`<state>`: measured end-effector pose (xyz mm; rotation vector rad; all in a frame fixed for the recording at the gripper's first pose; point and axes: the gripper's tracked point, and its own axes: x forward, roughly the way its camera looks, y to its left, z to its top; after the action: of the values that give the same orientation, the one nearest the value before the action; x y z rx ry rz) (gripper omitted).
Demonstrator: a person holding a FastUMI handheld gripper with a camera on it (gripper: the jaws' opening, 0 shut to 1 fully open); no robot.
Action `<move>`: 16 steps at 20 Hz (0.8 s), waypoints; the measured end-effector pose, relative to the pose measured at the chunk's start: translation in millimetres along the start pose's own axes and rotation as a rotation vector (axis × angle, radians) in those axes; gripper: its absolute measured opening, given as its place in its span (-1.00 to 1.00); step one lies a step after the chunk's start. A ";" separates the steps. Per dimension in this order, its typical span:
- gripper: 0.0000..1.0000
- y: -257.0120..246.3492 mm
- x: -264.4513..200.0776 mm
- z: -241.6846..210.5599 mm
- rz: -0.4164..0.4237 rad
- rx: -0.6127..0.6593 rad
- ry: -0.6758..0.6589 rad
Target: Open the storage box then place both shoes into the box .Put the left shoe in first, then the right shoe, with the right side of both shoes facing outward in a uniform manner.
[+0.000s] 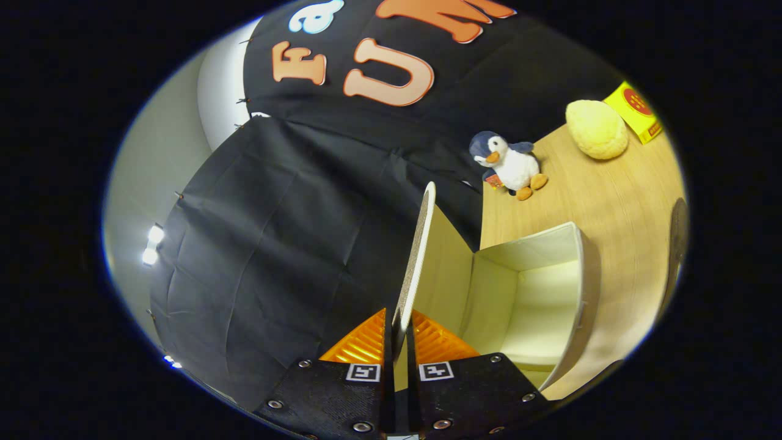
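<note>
Gripper view: gripper (400,333) fingers are clamped on the edge of the lid (420,250), holding it raised so the box (537,293) on the table (617,195) stands open for shoes. Box interior appears bare.

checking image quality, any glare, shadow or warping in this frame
Gripper view: fisheye bends the table edge and tilts the scene; bright lamps flare beside the cloth; the box interior is evenly lit; the penguin stays sharp; the gripper pinches the lid.
</note>
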<state>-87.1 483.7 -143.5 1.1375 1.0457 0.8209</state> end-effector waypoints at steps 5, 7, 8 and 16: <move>-0.78 21.8 45.4 -7.9 -0.018 -0.037 0.033; -0.77 25.5 59.2 -15.3 -0.026 -0.053 0.054; -0.77 27.3 65.9 -20.1 -0.023 -0.051 0.073; 0.09 15.9 105.9 -49.1 -0.107 -0.165 0.148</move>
<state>-99.8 600.1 -156.3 0.8840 1.1294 0.8988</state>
